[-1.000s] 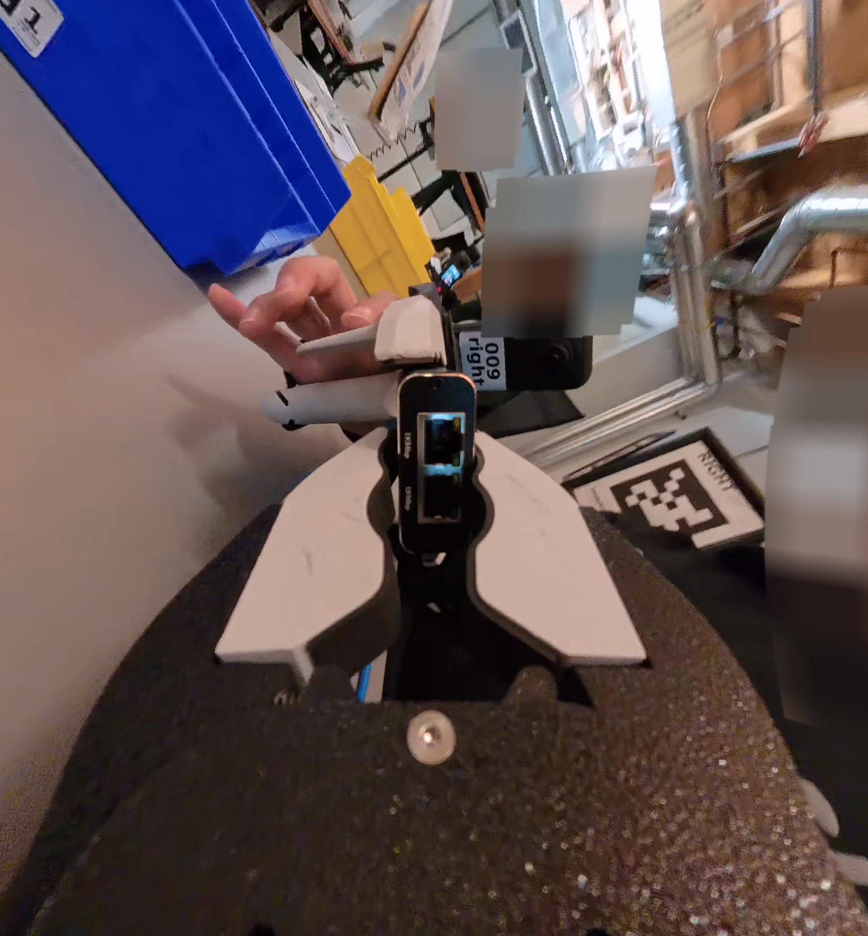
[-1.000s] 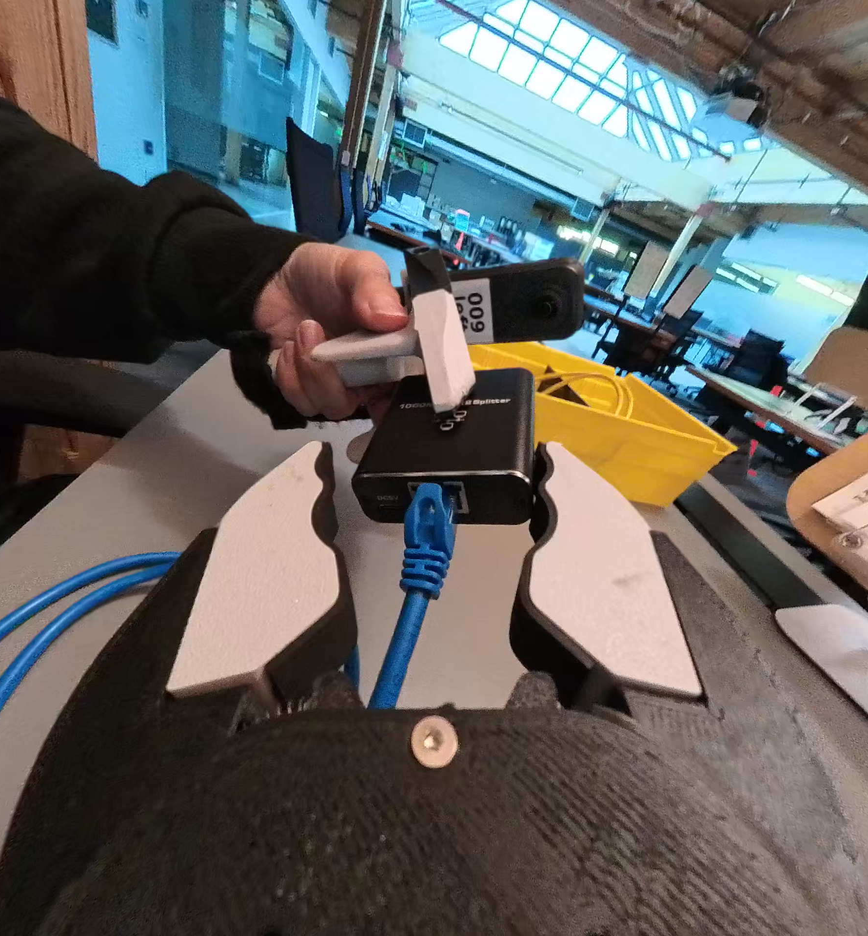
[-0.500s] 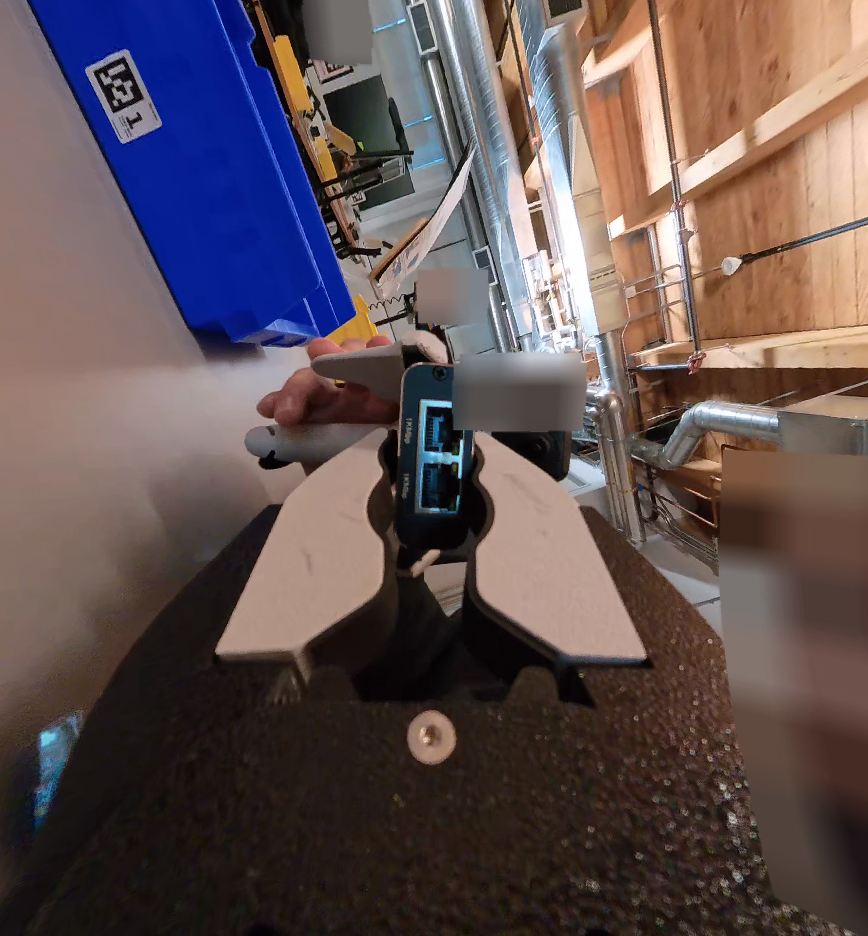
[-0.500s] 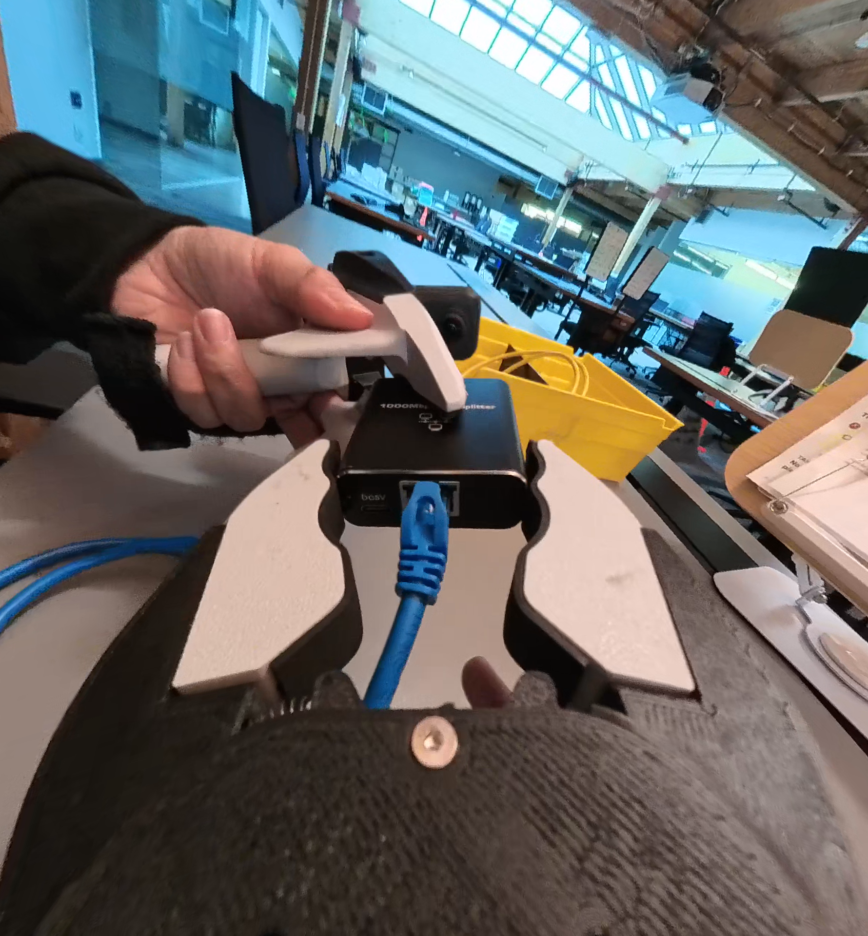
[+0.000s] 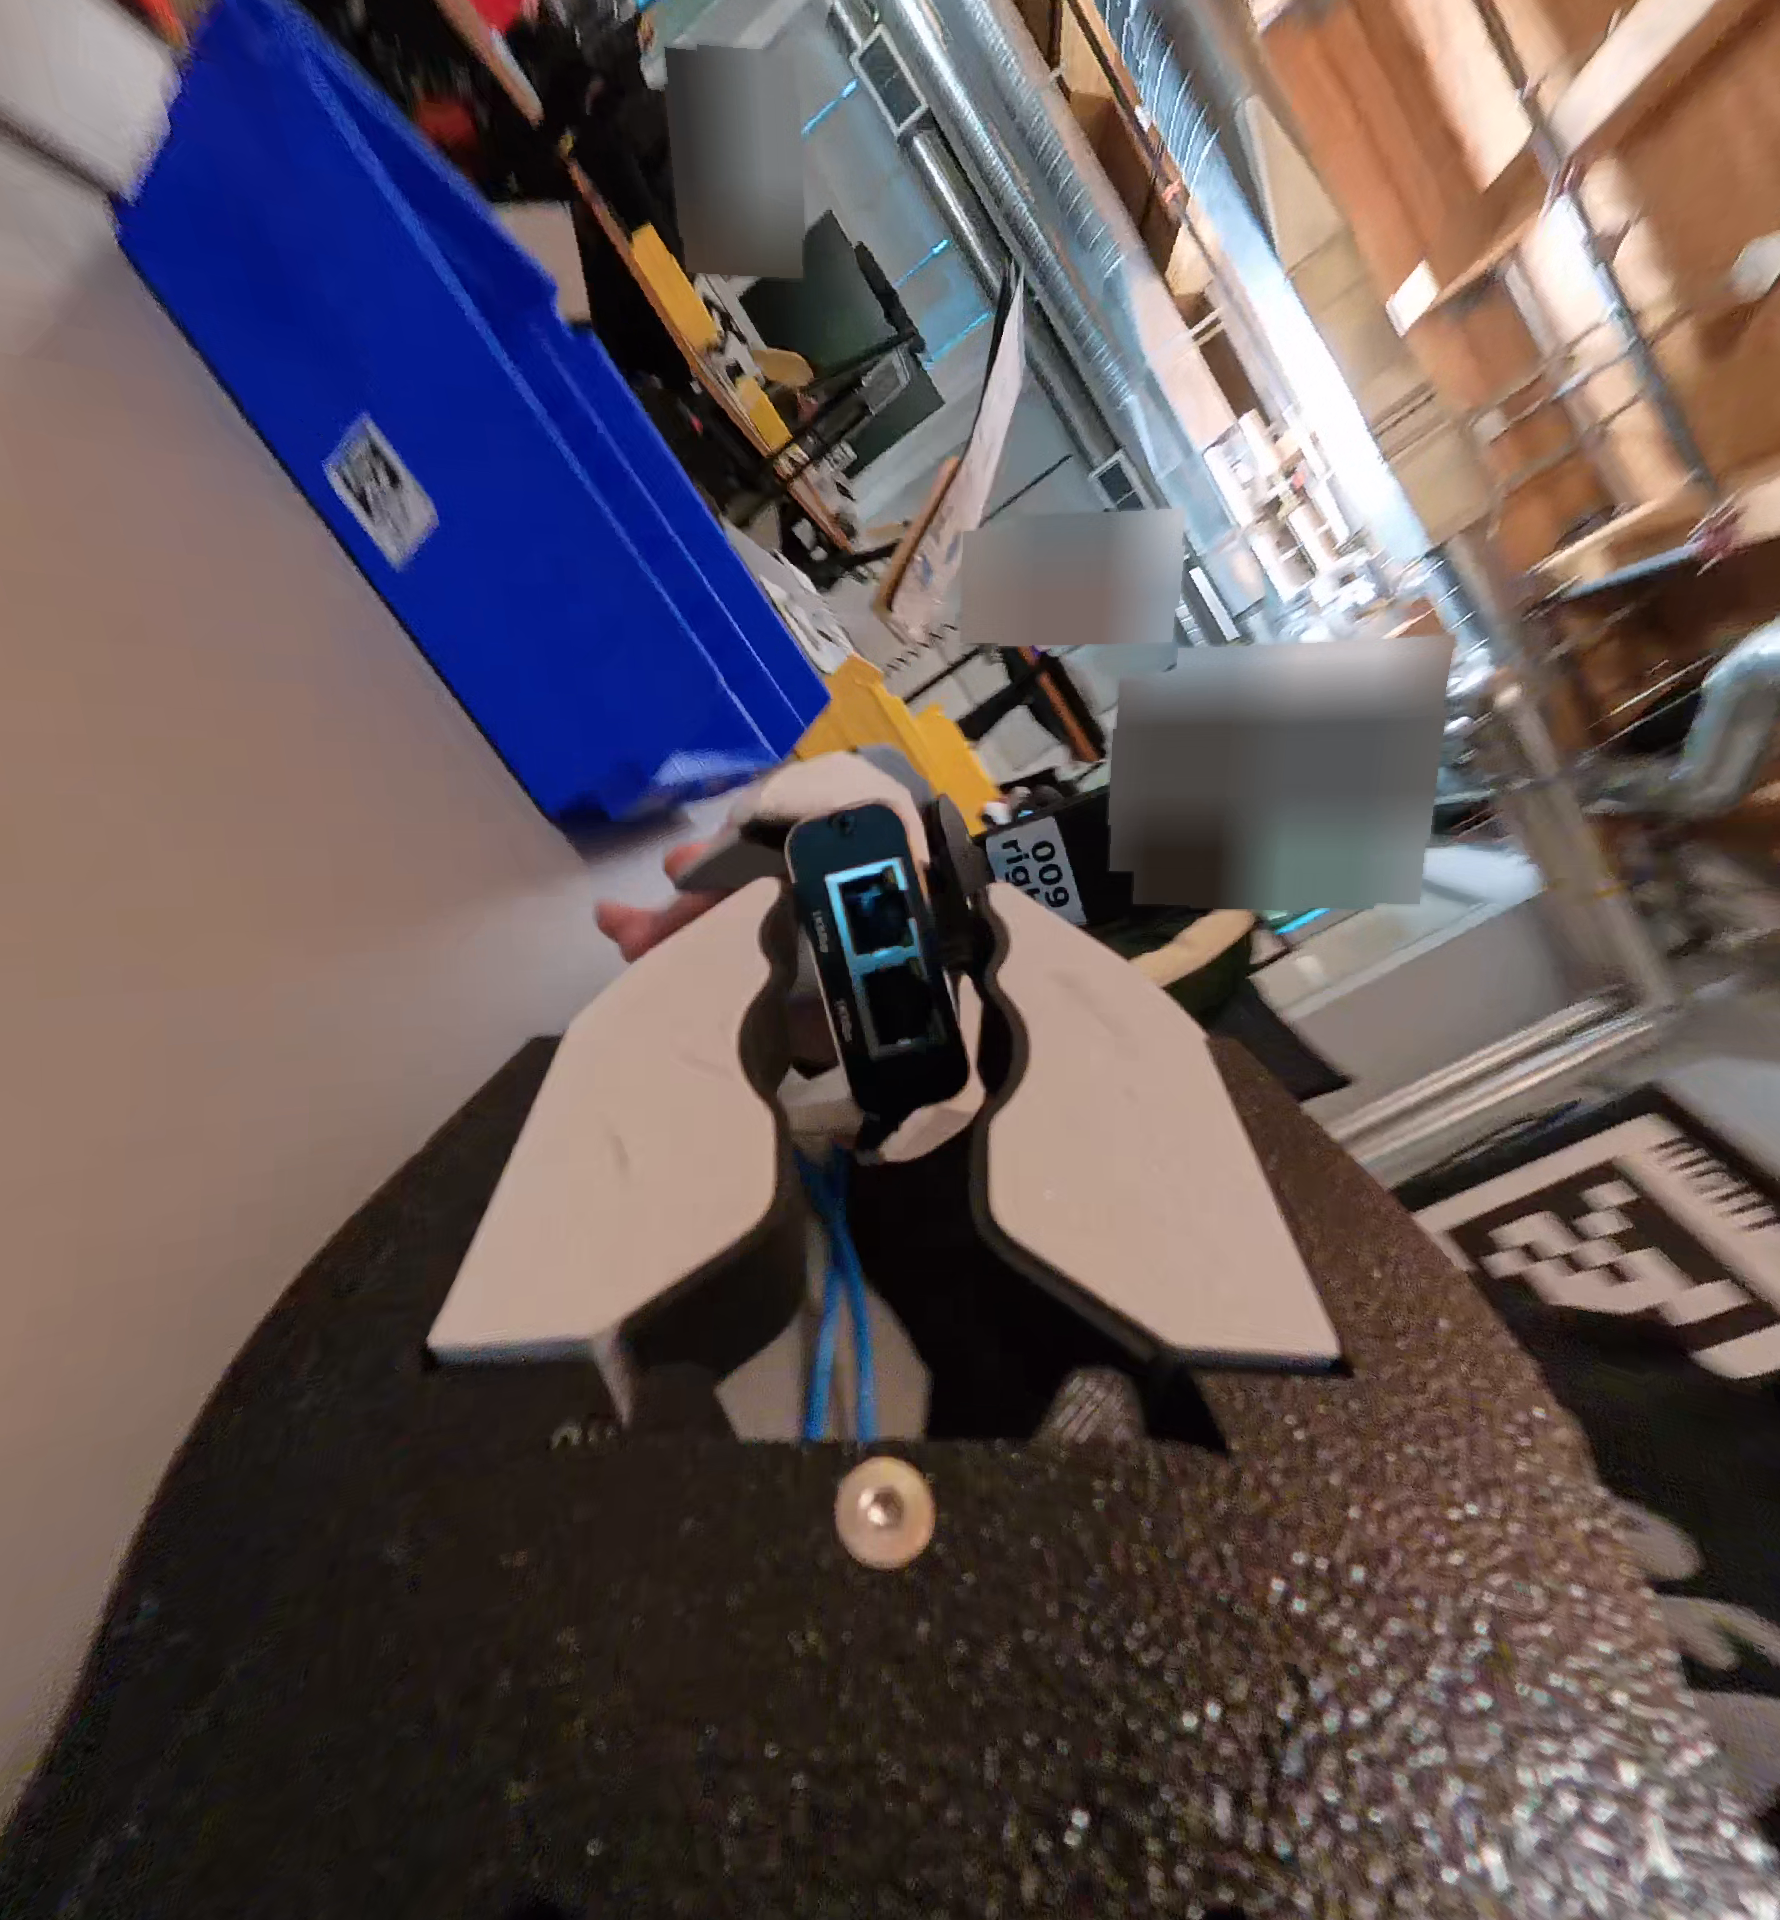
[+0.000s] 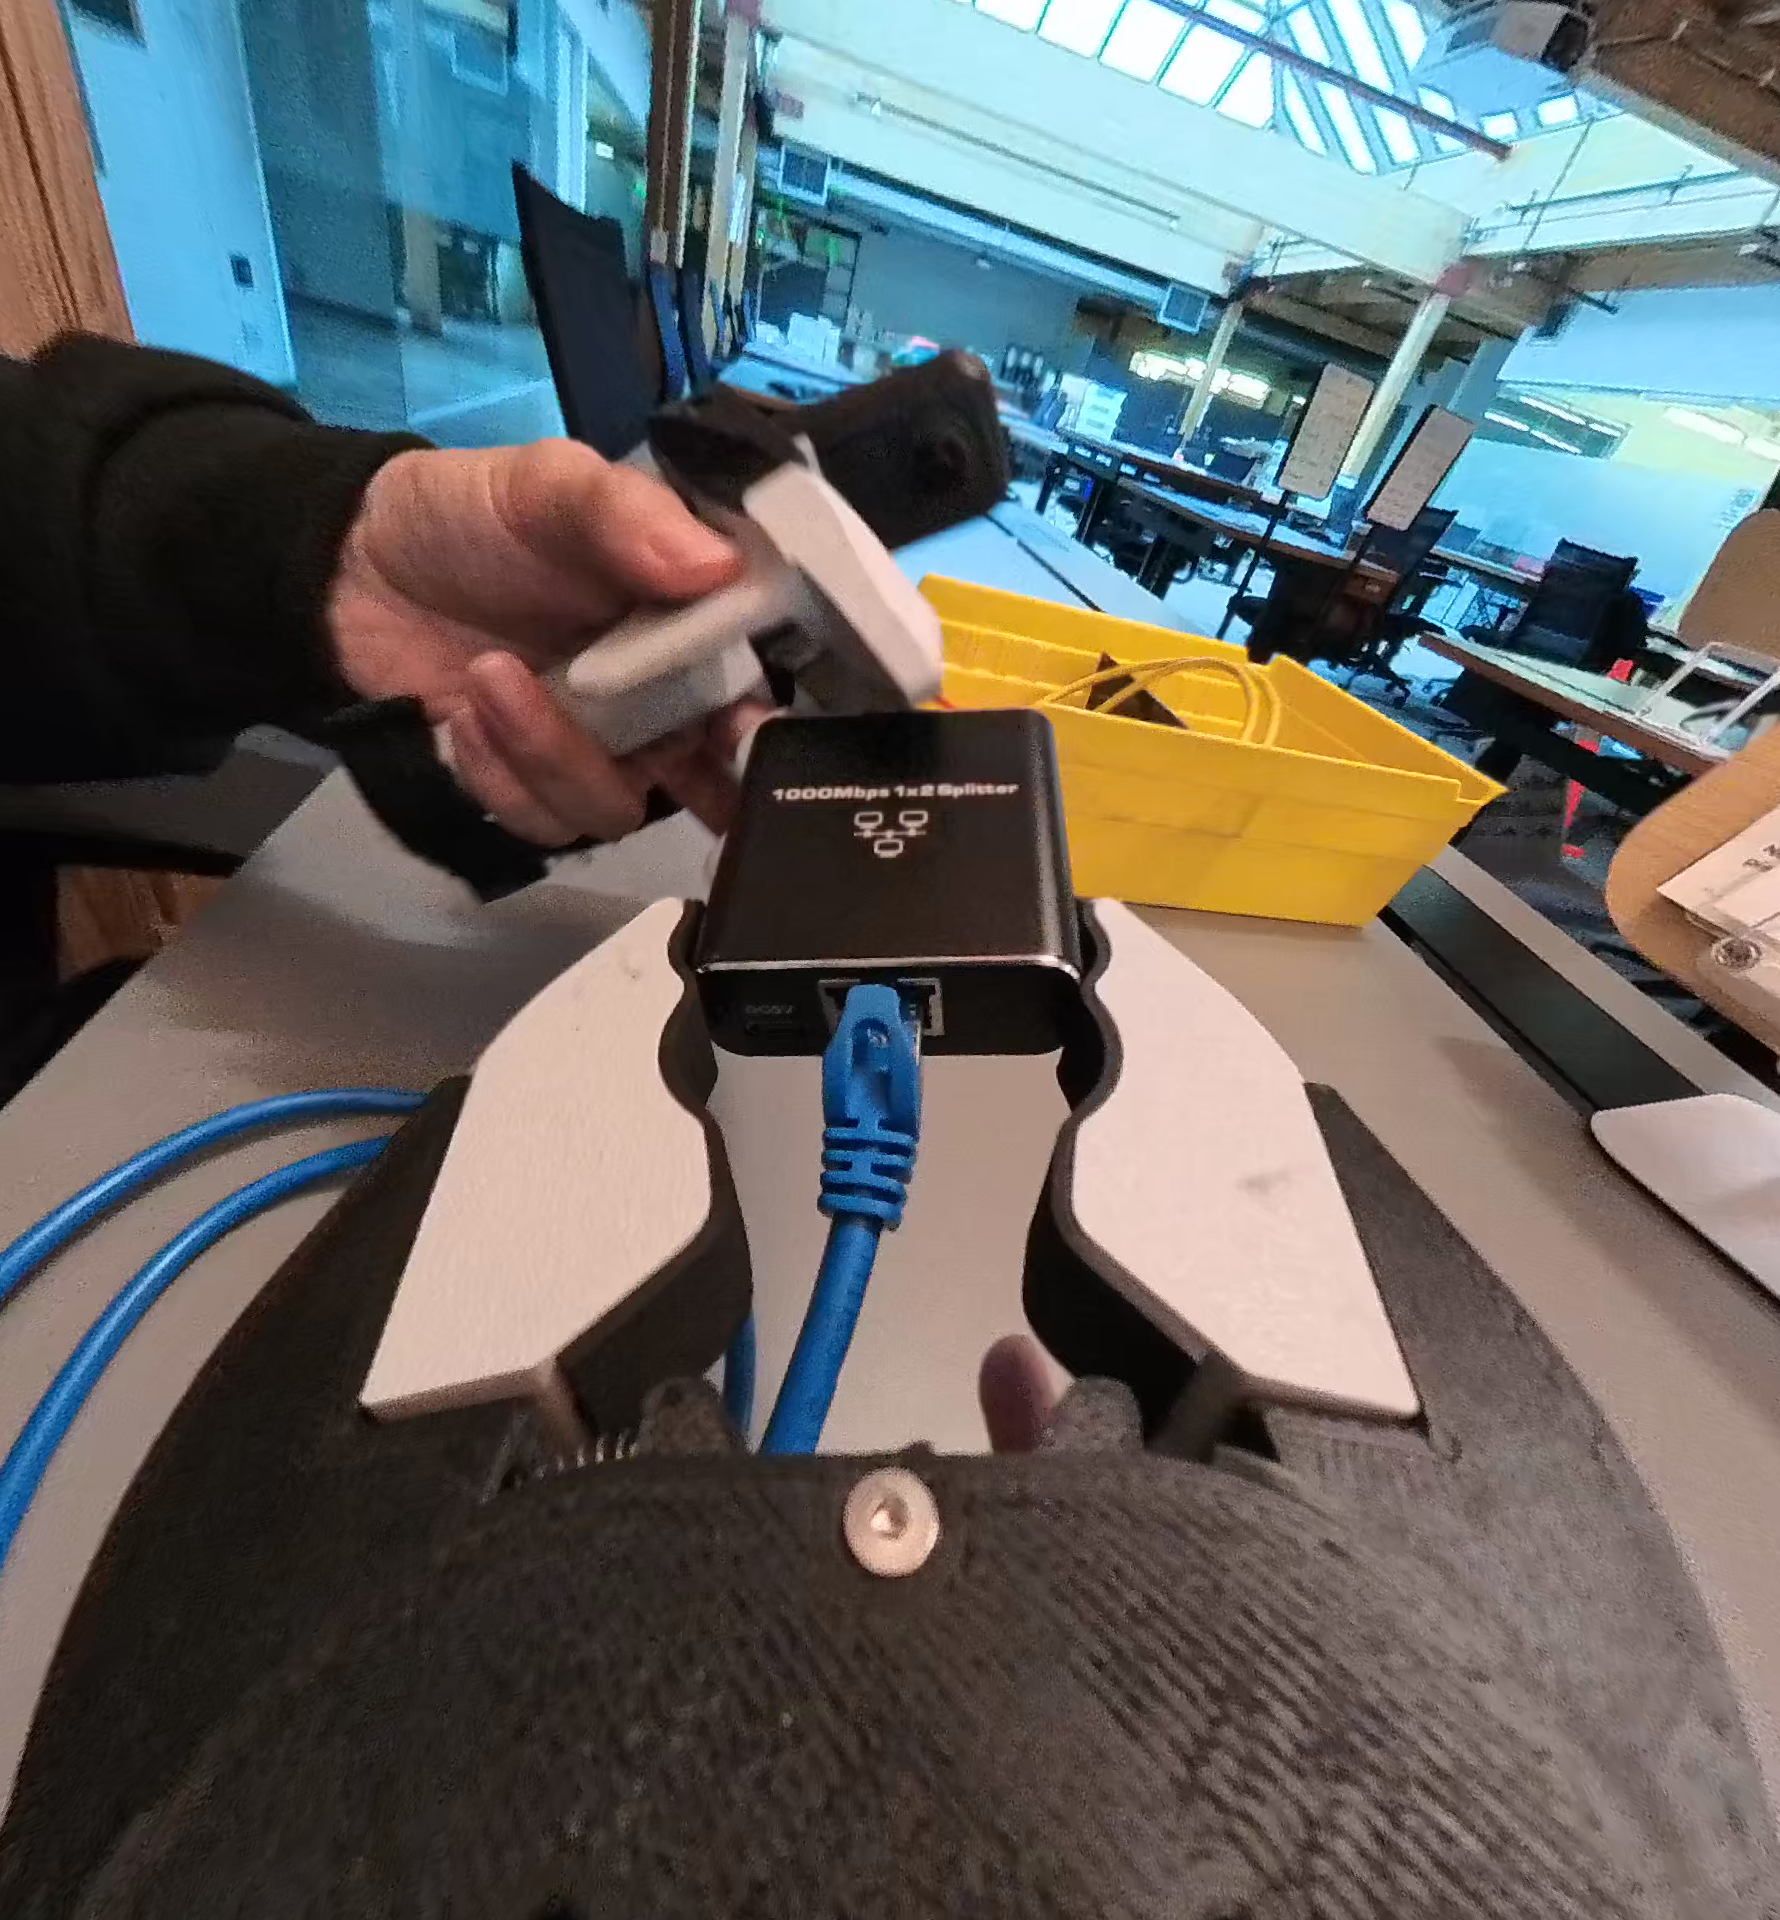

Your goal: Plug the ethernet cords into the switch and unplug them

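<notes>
The black switch [image 6: 891, 883] sits just above the grey table, held flat between the fingers of my right gripper [image 6: 886, 935], which is shut on its two sides. A blue ethernet cord [image 6: 865, 1101] is plugged into the port facing me and loops off to the left. My left gripper [image 6: 844, 592] is off the switch, above and behind it. In the left wrist view the switch [image 5: 881, 977] shows two empty ports, and my left gripper [image 5: 881, 935] stands open, a little wider than the switch. The blue cord [image 5: 834, 1299] shows below it.
A yellow bin [image 6: 1229, 790] holding a yellow cable stands behind the switch. A blue bin [image 5: 450, 468] stands on the table [image 6: 346, 935]. A board with papers [image 6: 1748, 883] is at the right edge. A black-and-white marker card [image 5: 1592, 1268] lies nearby.
My left gripper has let go of the switch and drawn back up and away. My right gripper has closed on the switch's sides and holds it alone. The cord stays plugged in.
</notes>
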